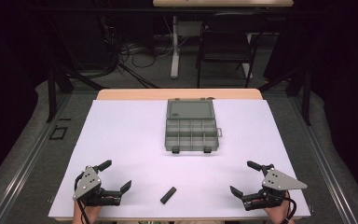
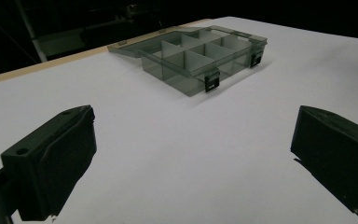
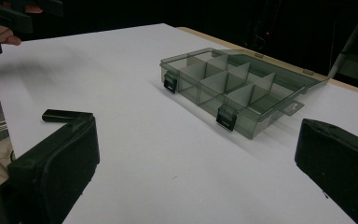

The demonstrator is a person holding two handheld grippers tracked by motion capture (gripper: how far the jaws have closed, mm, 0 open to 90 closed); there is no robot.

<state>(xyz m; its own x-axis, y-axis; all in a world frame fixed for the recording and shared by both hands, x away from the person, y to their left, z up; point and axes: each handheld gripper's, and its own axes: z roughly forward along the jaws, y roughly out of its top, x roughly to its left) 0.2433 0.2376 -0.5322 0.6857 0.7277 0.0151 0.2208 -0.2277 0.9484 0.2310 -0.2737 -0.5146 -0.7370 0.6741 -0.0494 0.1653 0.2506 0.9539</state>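
While both grippers hover wide and empty at the bottom of the high view, I judge nothing is begun: the small black block (image 1: 168,195) lies between my left gripper (image 1: 113,176) and right gripper (image 1: 247,178), below the open compartment box (image 1: 191,127) mid-table. Next I need one gripper down around the block.

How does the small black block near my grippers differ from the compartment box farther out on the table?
The small black block is solid, opaque and slim; the compartment box is see-through grey, much bigger and split by dividers. The block lies slanted near the table's front edge between the left gripper and right gripper; the box sits square at mid-table, its lid folded open. Both rest untouched on the white table.
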